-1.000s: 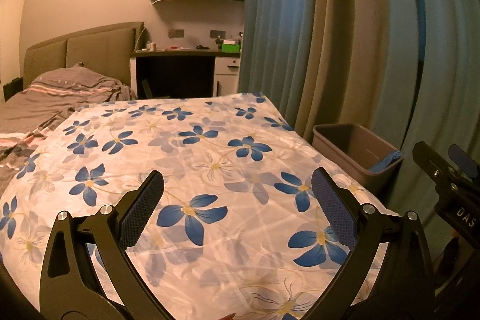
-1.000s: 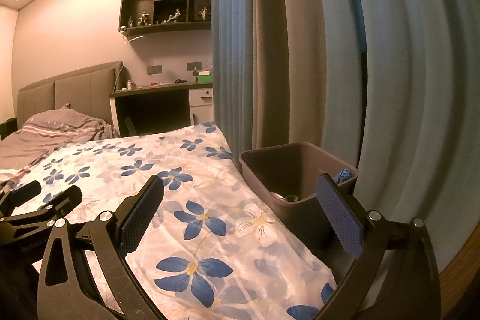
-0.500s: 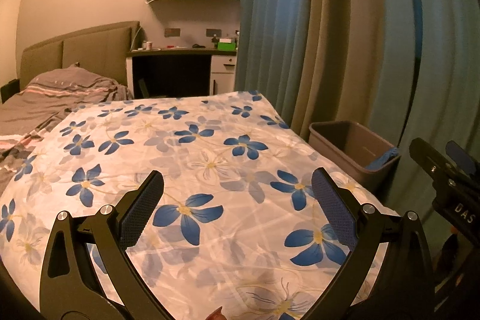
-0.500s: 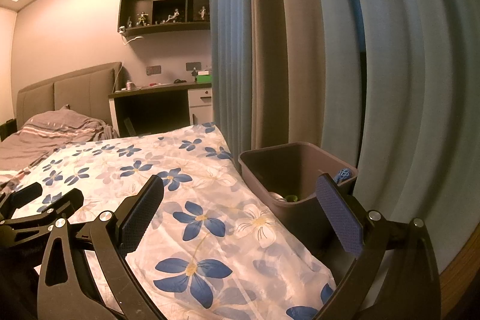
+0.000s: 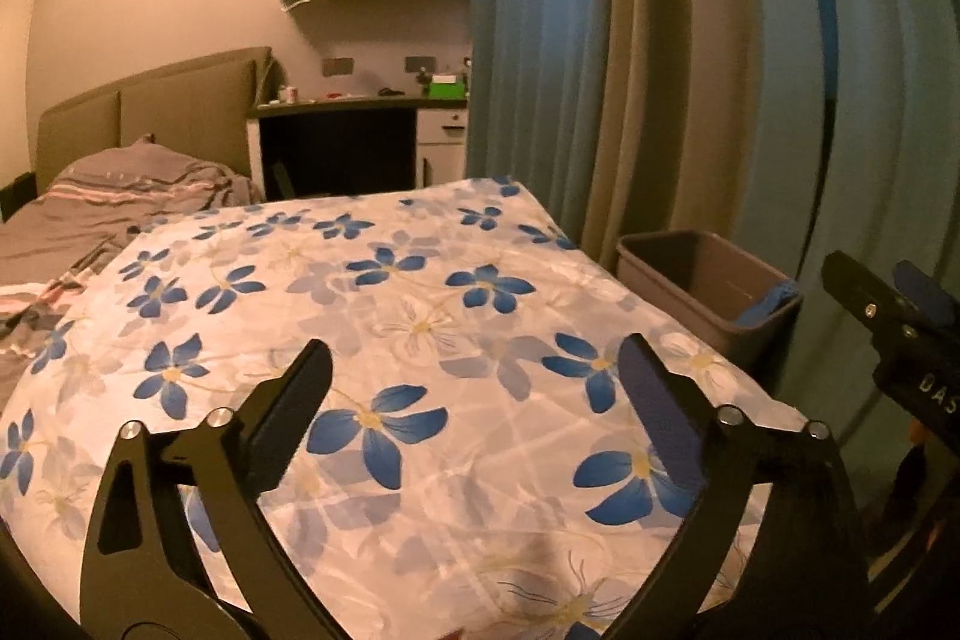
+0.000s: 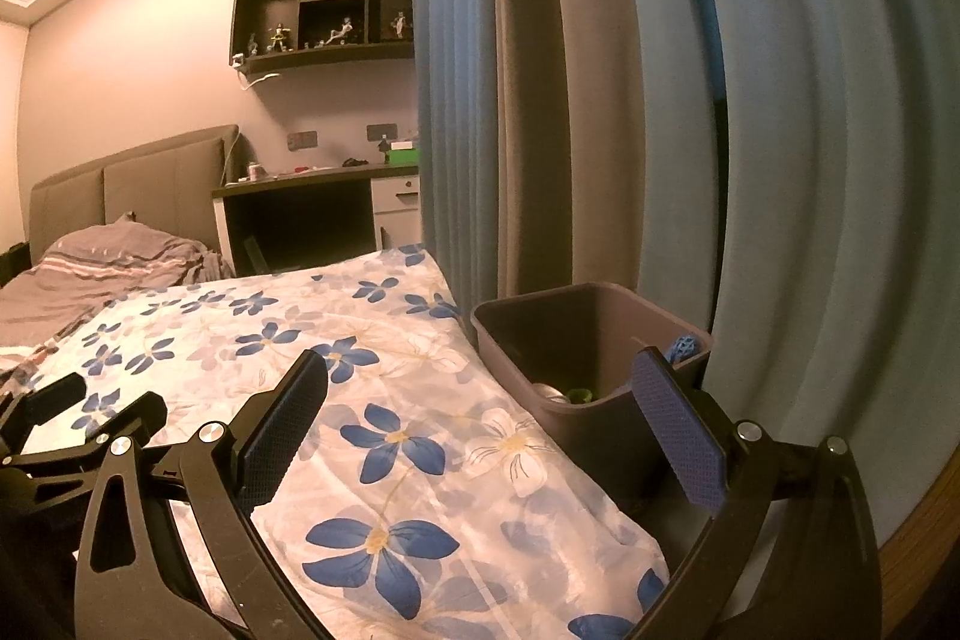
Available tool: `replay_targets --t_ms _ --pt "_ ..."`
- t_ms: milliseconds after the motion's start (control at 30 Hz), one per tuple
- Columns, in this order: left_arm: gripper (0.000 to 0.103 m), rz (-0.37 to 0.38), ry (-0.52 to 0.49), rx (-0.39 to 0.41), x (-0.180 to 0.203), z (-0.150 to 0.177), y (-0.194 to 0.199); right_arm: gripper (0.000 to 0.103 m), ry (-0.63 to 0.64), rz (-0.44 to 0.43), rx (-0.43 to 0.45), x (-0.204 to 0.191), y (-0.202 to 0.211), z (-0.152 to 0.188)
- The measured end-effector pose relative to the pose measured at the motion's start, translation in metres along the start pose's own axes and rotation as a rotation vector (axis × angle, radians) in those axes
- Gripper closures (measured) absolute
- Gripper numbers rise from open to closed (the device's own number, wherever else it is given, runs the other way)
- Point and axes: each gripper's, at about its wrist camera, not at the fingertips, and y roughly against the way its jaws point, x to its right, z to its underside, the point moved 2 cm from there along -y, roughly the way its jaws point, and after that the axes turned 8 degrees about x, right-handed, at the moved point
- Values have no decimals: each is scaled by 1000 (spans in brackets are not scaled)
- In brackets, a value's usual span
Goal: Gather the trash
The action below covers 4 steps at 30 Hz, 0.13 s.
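Judging by what lies where, the collecting looks close to finished: the grey bin [image 6: 591, 340], standing at the right of centre in the right wrist view between the floral bedspread [image 6: 384, 400] and the curtain [image 6: 600, 100], already holds a few items. A pale rounded piece and a green piece [image 6: 579, 393] sit at its bottom, and a blue netted object [image 6: 684, 347] rests against its right rim; what exactly they are is too small to tell. In the left wrist view the bedspread fills the lower centre with no loose trash visible on it. The left gripper [image 5: 474, 394] has its fingers spread wide and empty, and the right gripper [image 6: 480, 400] likewise stands apart, holding nothing. Anything left would have to lie outside these frames, perhaps on the desk [image 5: 360, 103] near the upper centre.
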Motion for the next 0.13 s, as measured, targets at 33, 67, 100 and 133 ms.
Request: replay_targets --t_ms 33,67,100,133 --pt "6 0 6 -2 -1 0 0 6 1 3 1 0 0 0" --pt "6 8 14 -6 -2 0 0 6 2 4 0 2 -1 0" --pt "6 9 19 -10 -3 0 0 6 1 5 -1 0 -1 0" --pt "6 4 20 -16 -3 0 0 6 -2 7 -1 -1 0 0"
